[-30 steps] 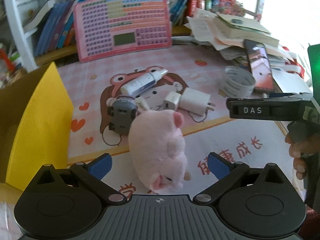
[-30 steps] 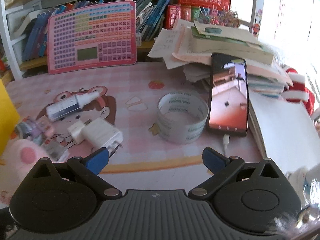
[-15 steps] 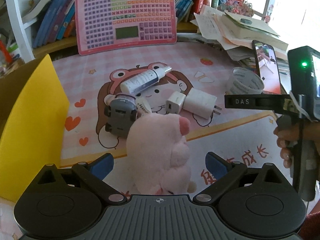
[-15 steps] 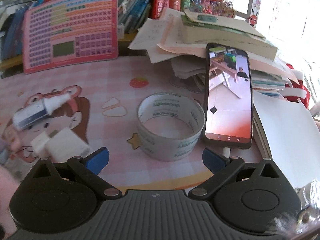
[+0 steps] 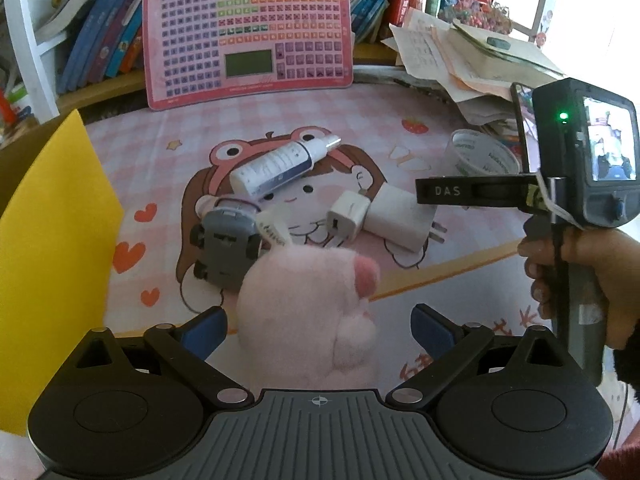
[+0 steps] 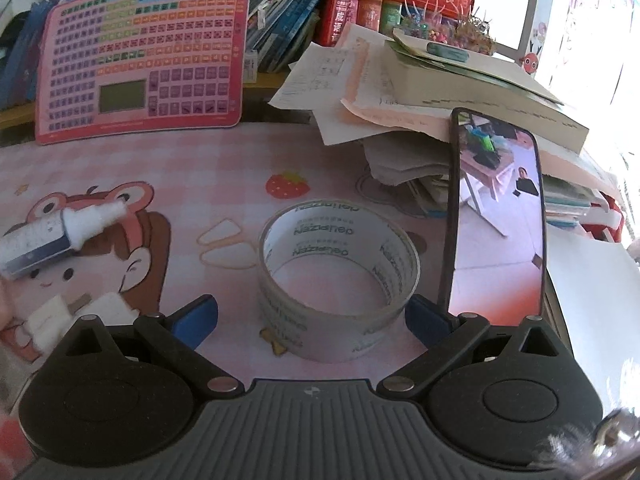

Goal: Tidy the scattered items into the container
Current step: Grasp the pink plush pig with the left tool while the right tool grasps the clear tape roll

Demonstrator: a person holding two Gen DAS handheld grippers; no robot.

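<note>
Closer now, both splayed grippers frame fuzzy pink plush and glossy tape ring.

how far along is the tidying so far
Barely started: nothing shows in the yellow-lined box. In hand: the left claw is open around the pink plush toy, the right claw open around the tape roll. The spray bottle, chargers and toy car are left on the mat.
</note>
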